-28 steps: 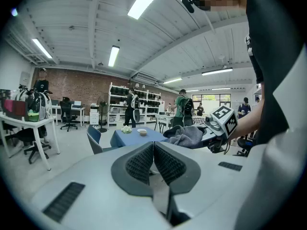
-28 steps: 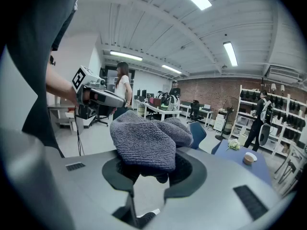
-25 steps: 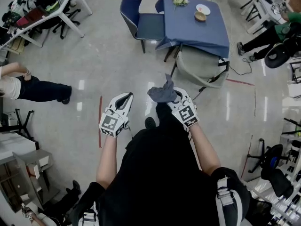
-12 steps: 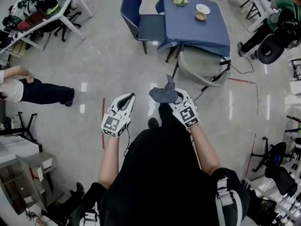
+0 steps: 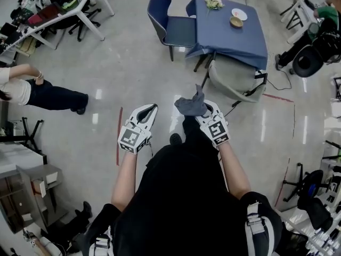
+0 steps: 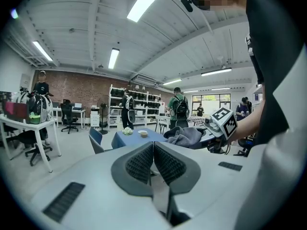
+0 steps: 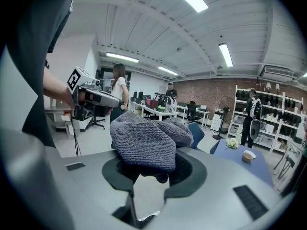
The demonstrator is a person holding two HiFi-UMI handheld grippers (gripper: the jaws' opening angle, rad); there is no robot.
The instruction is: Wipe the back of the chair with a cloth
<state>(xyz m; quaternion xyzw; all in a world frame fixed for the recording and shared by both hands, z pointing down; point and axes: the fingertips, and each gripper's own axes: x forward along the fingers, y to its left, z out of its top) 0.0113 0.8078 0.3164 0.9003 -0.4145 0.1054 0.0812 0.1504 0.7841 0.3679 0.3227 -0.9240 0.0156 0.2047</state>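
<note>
Left gripper: the left gripper (image 5: 149, 111) is held out at waist height over the floor, well apart from both chairs. Its own view shows the 2 ribbed pads pressed together with nothing between them.
Right gripper: the right gripper (image 5: 198, 111) is just beside the left one at the same height, its jaws clamped on the cloth.
Cloth: the dark grey cloth (image 5: 191, 105) is bunched over the right jaw tips, with 1 corner sticking up. The head view hides the grip itself. The right gripper view shows the knitted weave folded over the jaws and pinched between the pads.
Chair: the grey chair (image 5: 232, 81) stands ahead and to the right, tucked against the near side of the table, its back toward the person. Neither gripper touches it.
Table: the table (image 5: 250, 44) has a blue cover and carries flowers (image 5: 213, 2), a bowl (image 5: 236, 21) and a plate (image 5: 239, 14). A blue chair (image 5: 173, 28) stands at its left side.
Head view only: a red tape line (image 5: 119, 135) runs along the floor left of the left gripper, and a person (image 5: 32, 92) is at the left edge.
Gripper views only: shelving (image 6: 139, 104) and a brick wall (image 6: 72, 87) stand behind the table, with strip lights overhead. Each gripper view catches the other gripper at its edge.
</note>
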